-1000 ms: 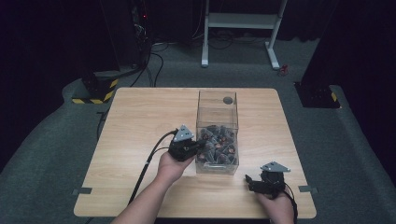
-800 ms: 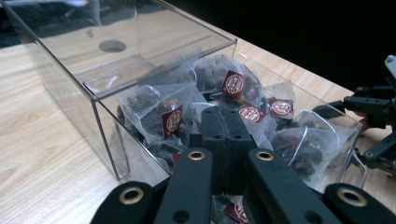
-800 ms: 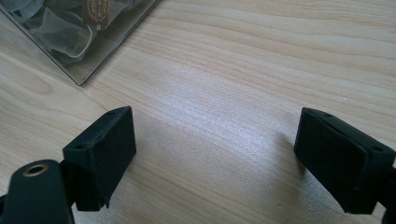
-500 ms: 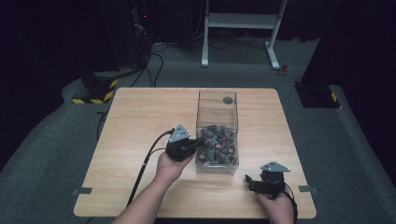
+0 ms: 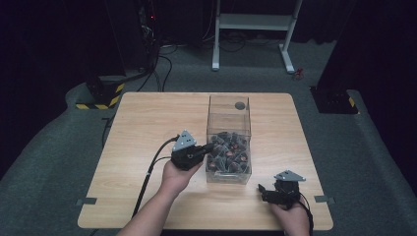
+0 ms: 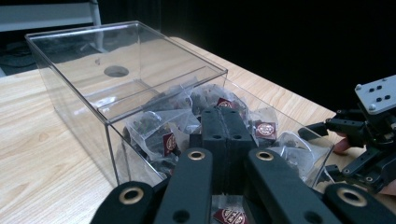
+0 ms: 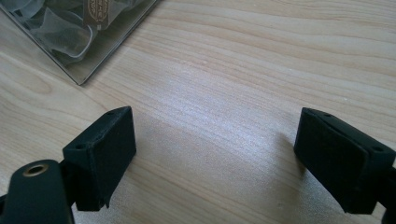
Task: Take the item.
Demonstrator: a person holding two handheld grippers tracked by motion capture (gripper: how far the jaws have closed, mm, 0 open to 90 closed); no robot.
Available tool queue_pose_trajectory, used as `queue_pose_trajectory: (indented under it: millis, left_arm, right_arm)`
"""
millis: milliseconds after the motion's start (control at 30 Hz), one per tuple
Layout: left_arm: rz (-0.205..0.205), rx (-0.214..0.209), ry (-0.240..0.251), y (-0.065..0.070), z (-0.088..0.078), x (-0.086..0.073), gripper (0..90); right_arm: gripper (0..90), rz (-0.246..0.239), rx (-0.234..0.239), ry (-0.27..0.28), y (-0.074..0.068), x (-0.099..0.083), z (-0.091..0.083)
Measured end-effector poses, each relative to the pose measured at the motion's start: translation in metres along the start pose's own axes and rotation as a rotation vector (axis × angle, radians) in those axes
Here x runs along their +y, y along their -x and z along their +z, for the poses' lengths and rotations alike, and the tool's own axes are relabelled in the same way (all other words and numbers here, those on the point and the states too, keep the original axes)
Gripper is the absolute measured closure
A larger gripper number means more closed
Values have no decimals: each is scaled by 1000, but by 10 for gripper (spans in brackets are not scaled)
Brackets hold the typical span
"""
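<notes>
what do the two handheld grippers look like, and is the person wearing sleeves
Both the left gripper and the right gripper are black, each topped by a grey three-cornered plate and trailing a black cable. Their fingers are blocky black pads. Forearms look bare, no sleeves visible.

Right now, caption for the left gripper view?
Shut left gripper poised over tea bags in the clear box.

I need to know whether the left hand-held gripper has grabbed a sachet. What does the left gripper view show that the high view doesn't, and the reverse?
Left gripper view: the left hand-held gripper has its jaws pressed together with nothing visible between them, and there are red labels on the sachets below. High view: the layout, with the clear box mid-table and a white stand on the floor behind. Both: the box, the sachets and the right hand-held gripper.
</notes>
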State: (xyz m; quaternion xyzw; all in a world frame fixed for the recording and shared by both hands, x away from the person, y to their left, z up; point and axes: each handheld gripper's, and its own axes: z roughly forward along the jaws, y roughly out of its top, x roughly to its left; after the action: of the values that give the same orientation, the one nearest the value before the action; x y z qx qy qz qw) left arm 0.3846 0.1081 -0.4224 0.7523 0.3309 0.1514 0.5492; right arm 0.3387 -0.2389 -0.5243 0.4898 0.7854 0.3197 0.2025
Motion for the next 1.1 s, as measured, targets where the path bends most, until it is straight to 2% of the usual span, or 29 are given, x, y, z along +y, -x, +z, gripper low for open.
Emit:
queue_pose_trajectory:
  millis: [300,1100]
  left_arm:
    - [-6,29,32,-8,-12,3,900]
    - [-10,123,53,-37,-42,1,900]
  right_arm:
    - [126,0,0,0,0,0,0]
    - [126,0,0,0,0,0,0]
